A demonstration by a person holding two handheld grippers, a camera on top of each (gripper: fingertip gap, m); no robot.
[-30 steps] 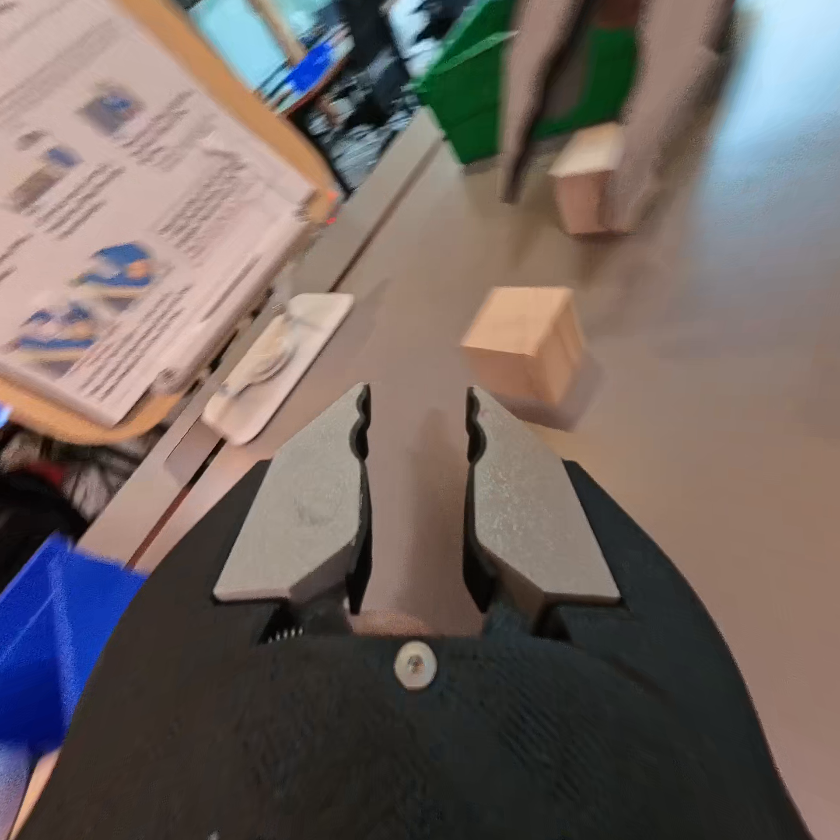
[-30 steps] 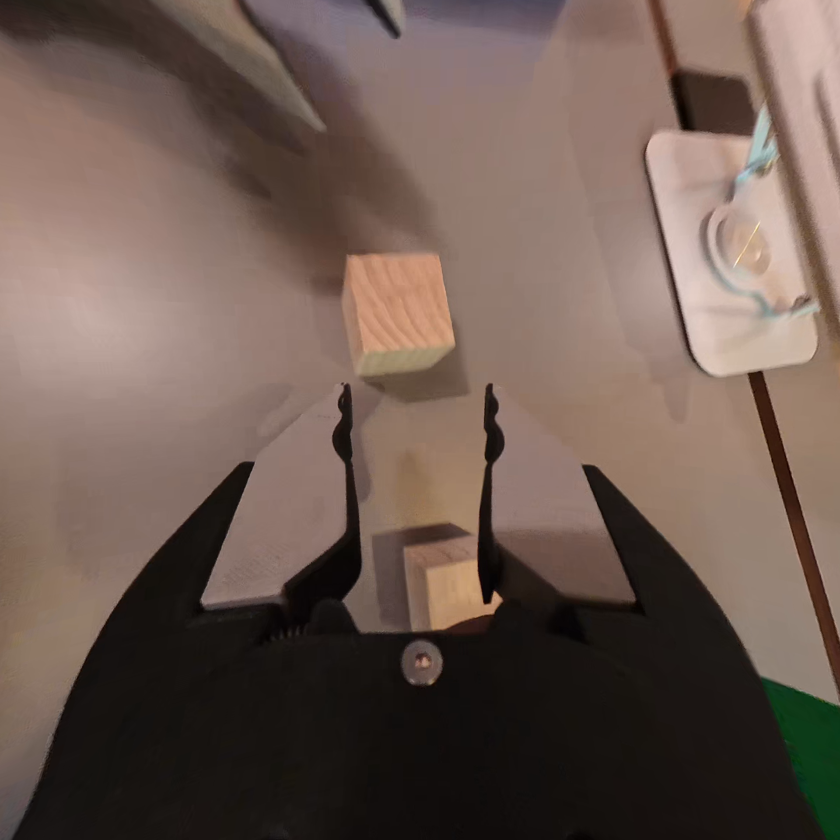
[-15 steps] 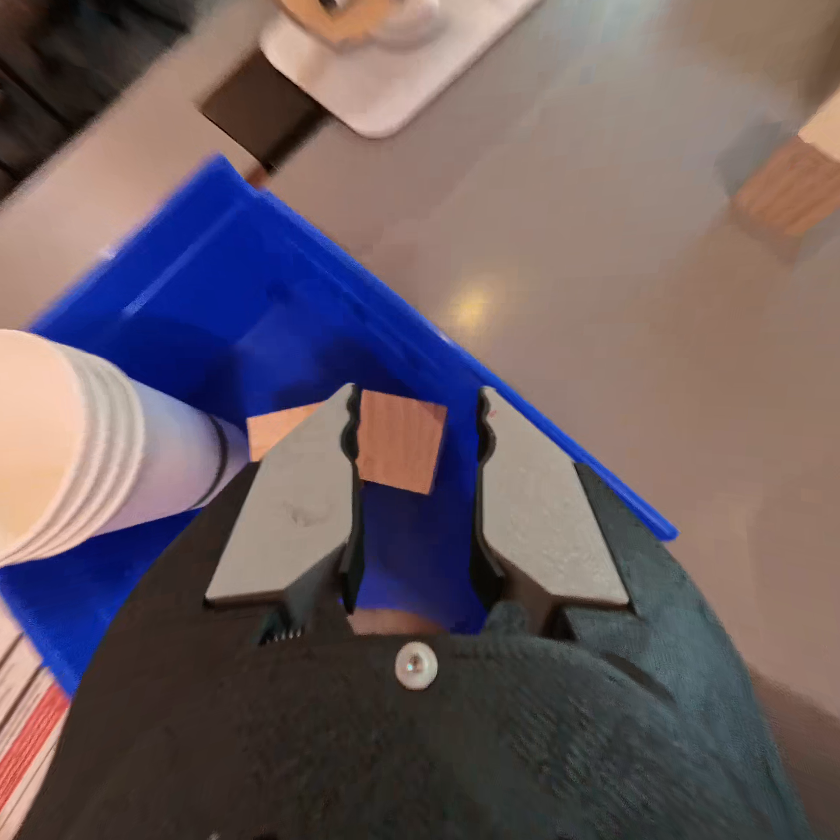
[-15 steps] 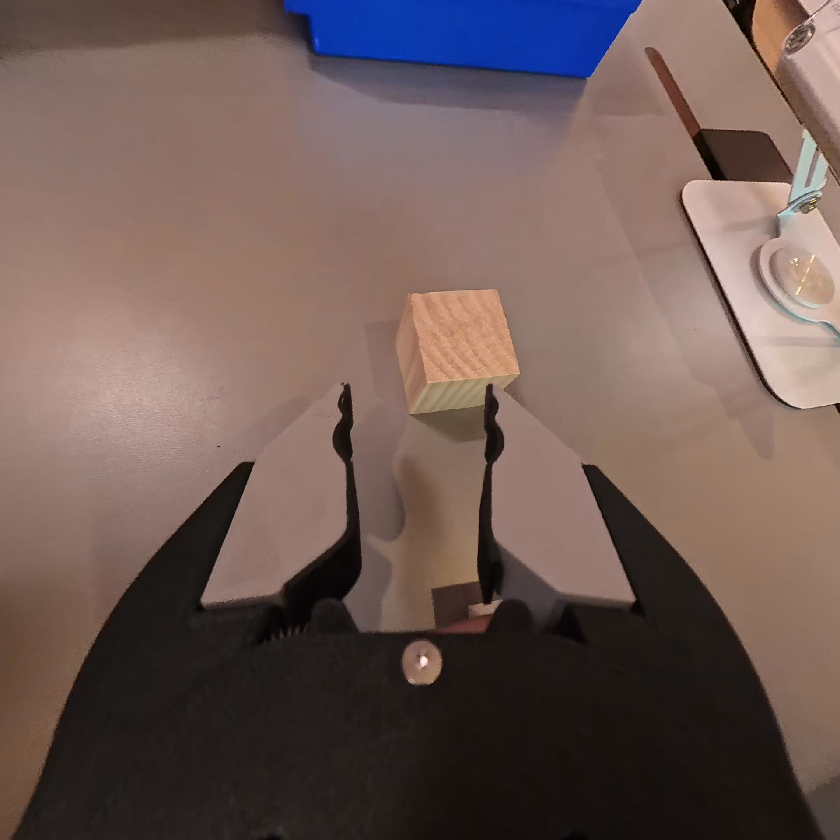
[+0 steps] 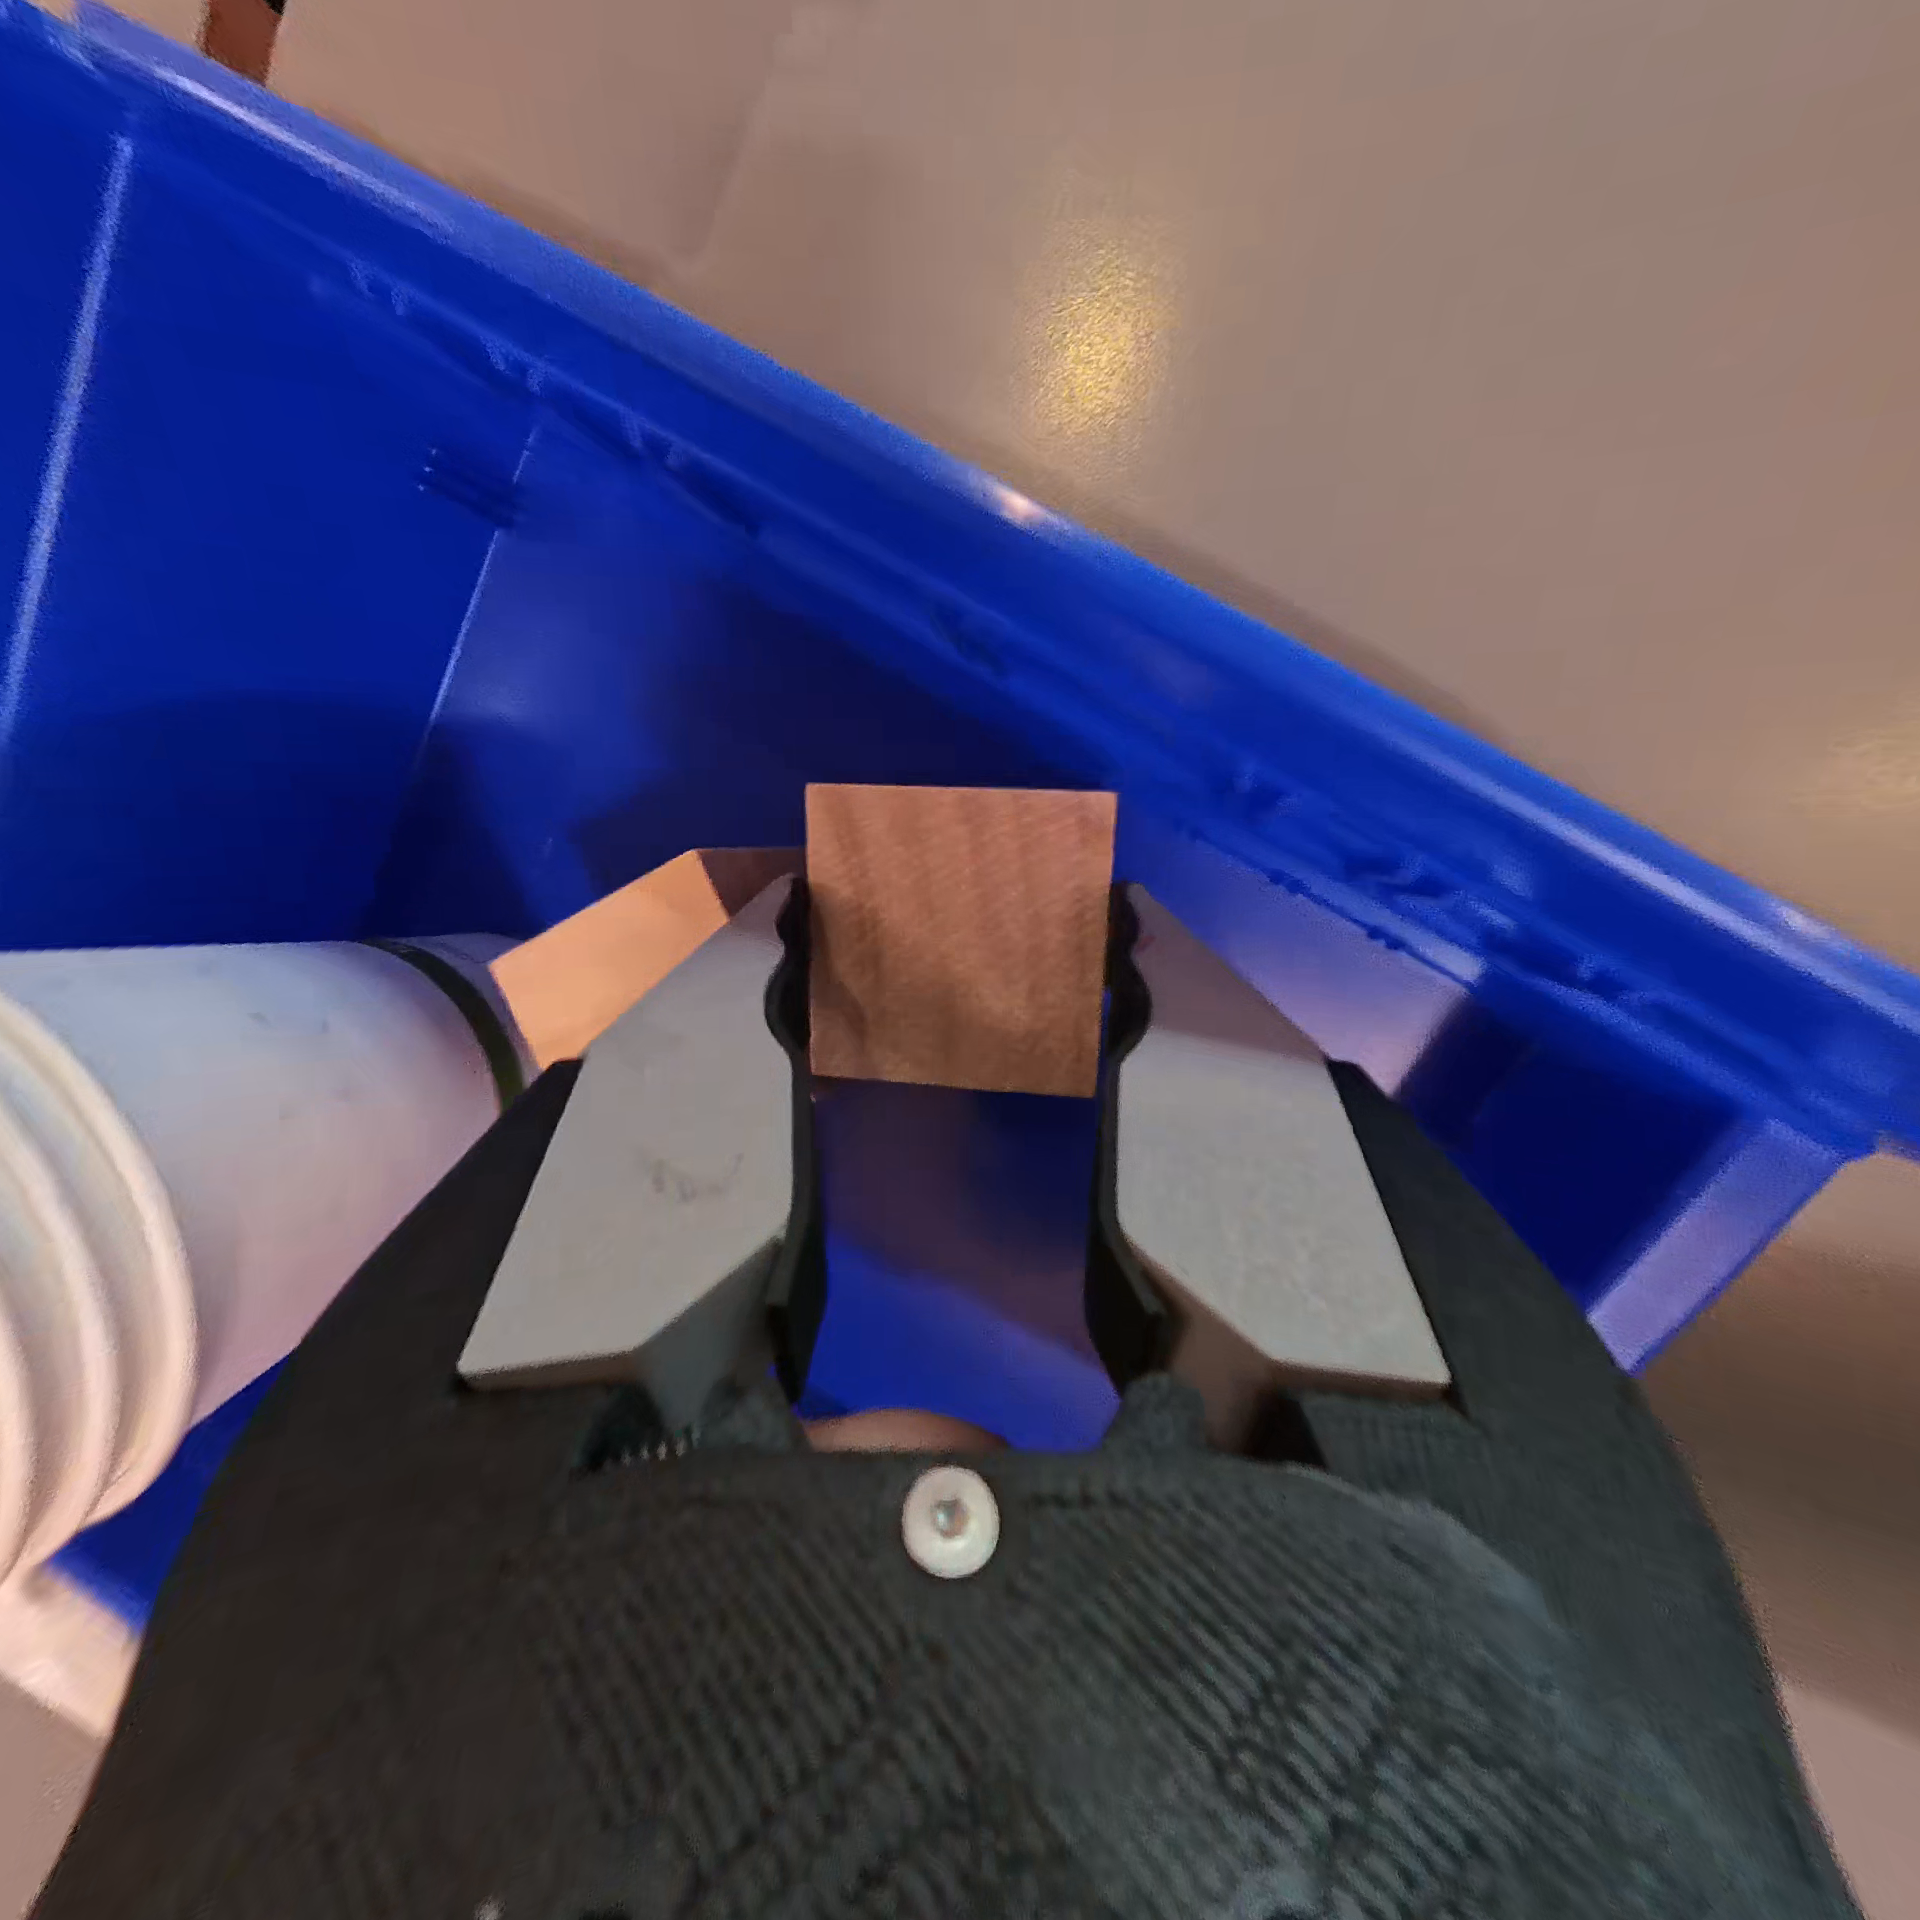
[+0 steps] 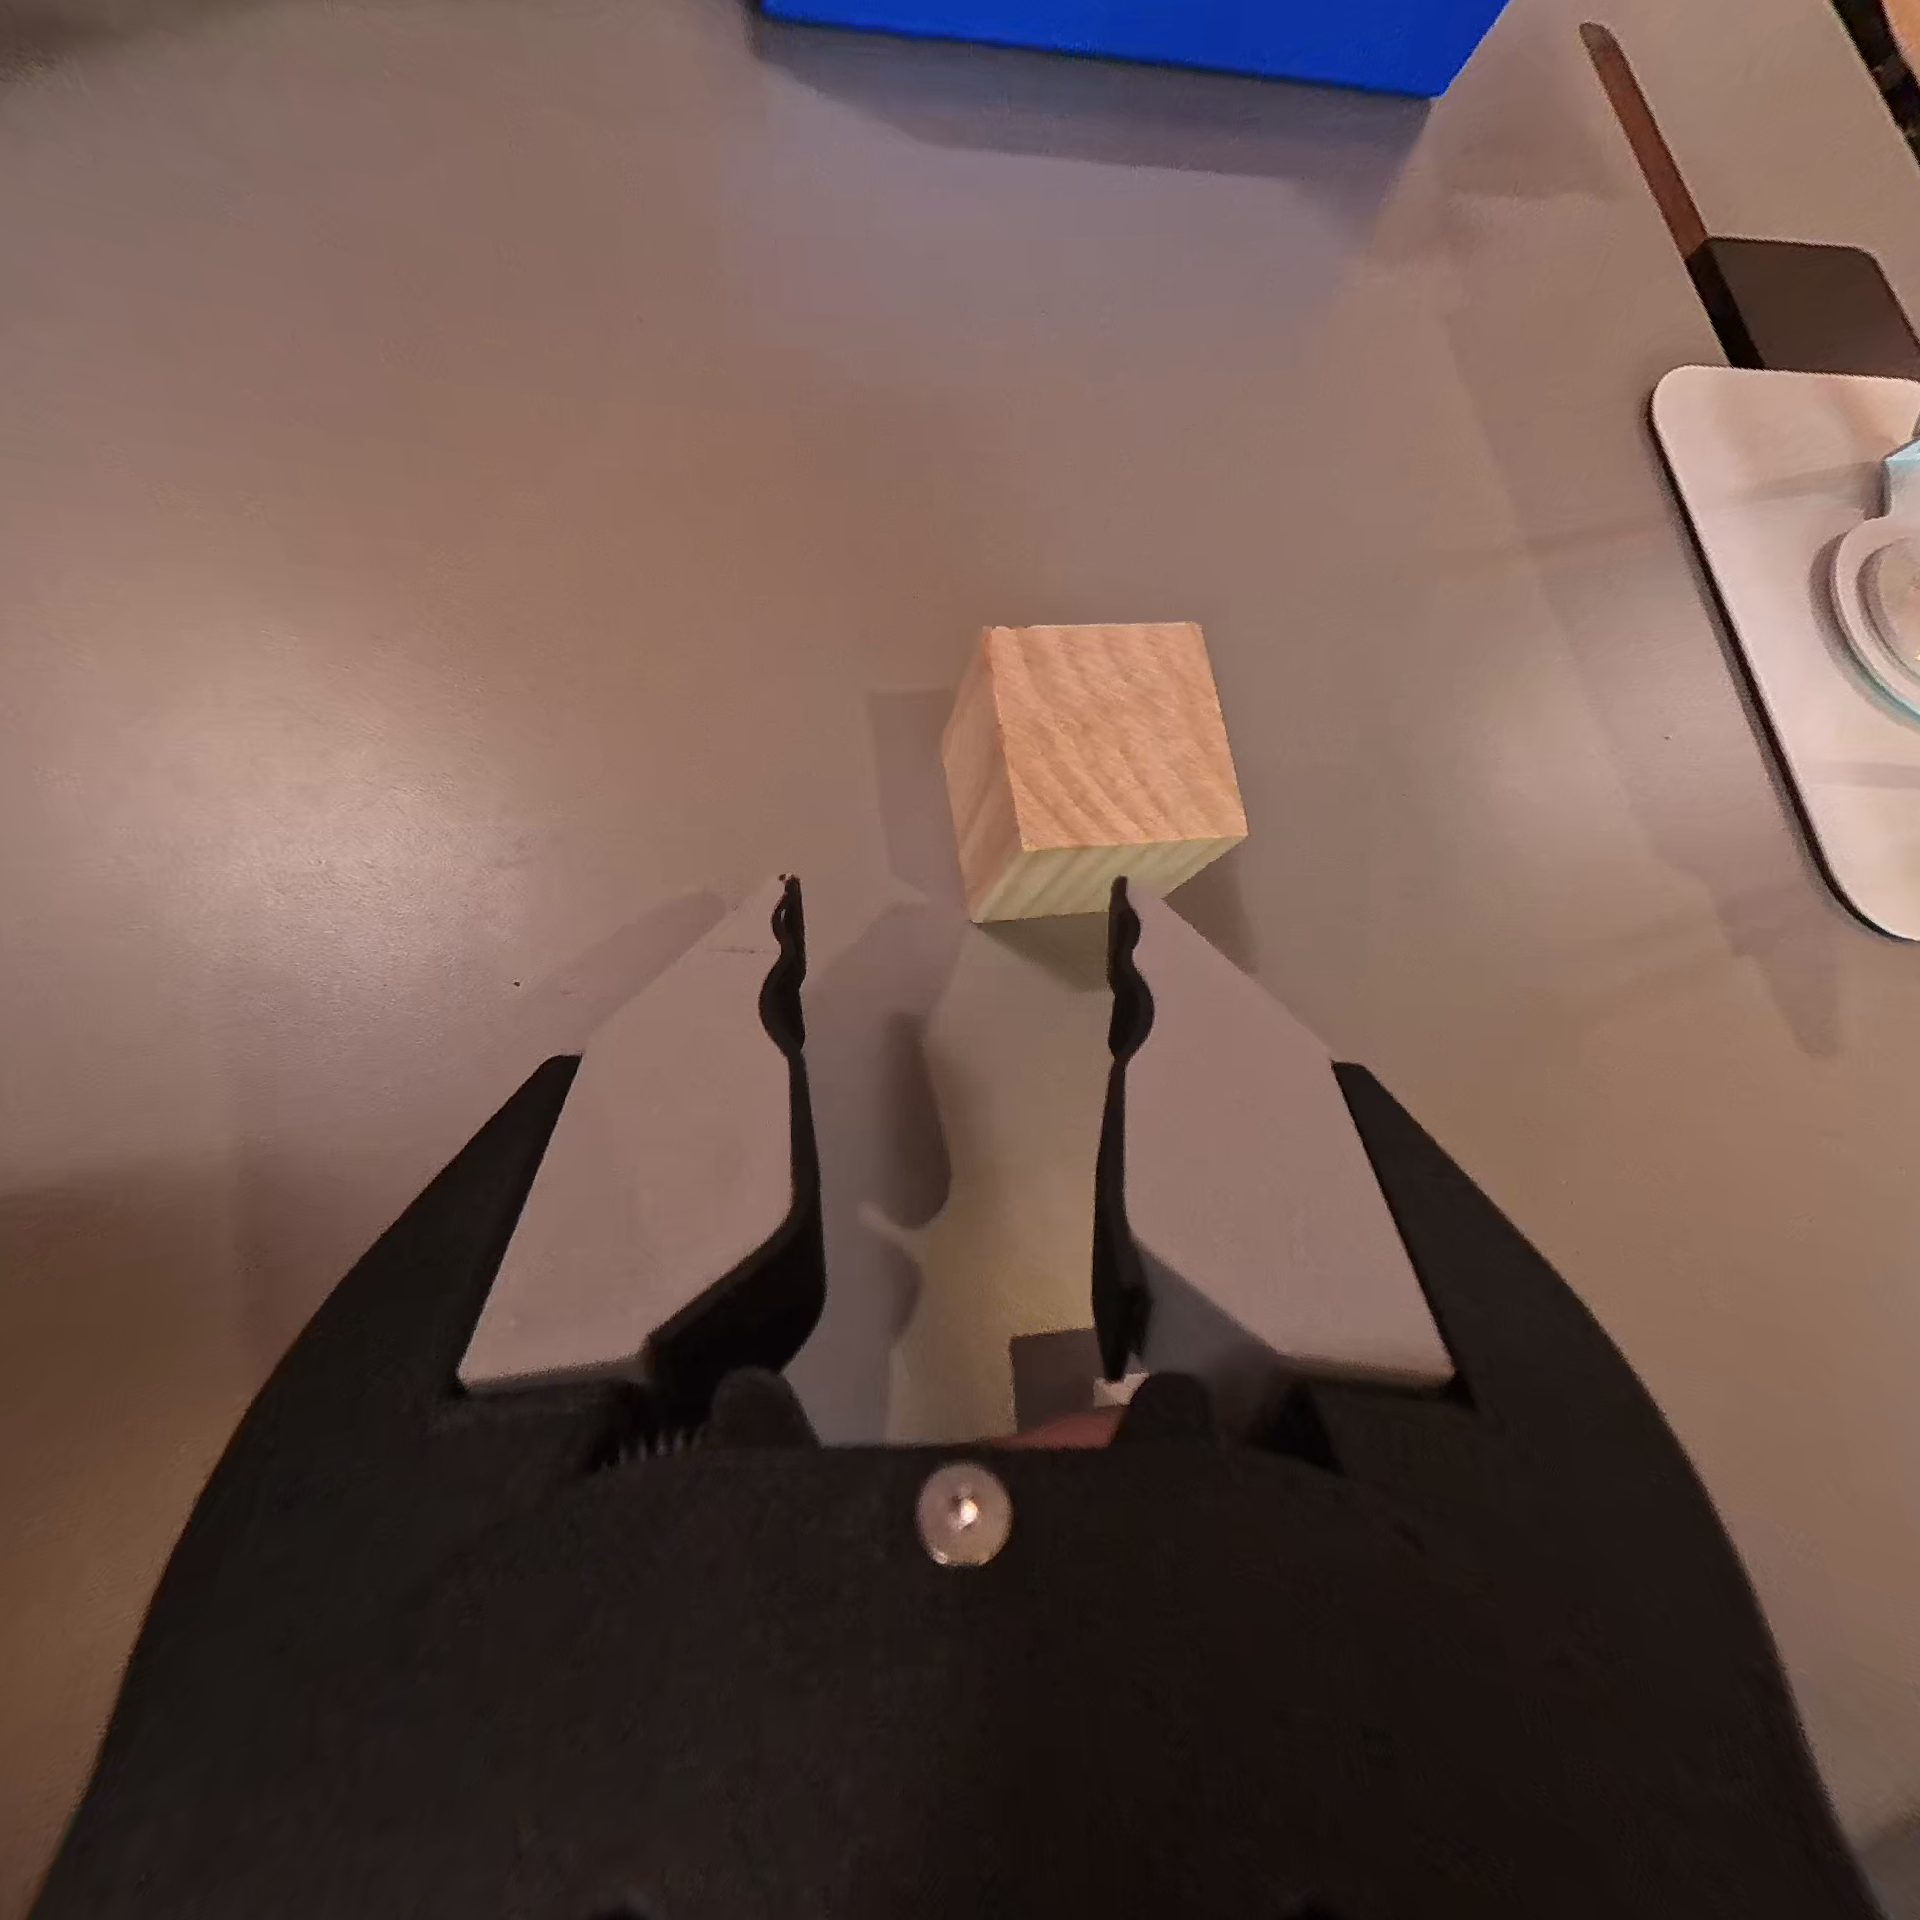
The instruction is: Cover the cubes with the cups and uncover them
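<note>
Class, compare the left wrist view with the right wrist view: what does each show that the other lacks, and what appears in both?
Only the left view: the blue bin's inside, a stack of white cups, and two wooden cubes, one between the left gripper's fingers. Only the right view: the open right gripper, a pale cube on the table, a white tray. Both: the blue bin and grey table.

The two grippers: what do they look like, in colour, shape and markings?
The left gripper and right gripper look alike: a black textured body, widening backward, with one silver screw at its centre. Each carries two grey wedge-shaped fingers with wavy black inner pads. No cables or sleeves show.
</note>
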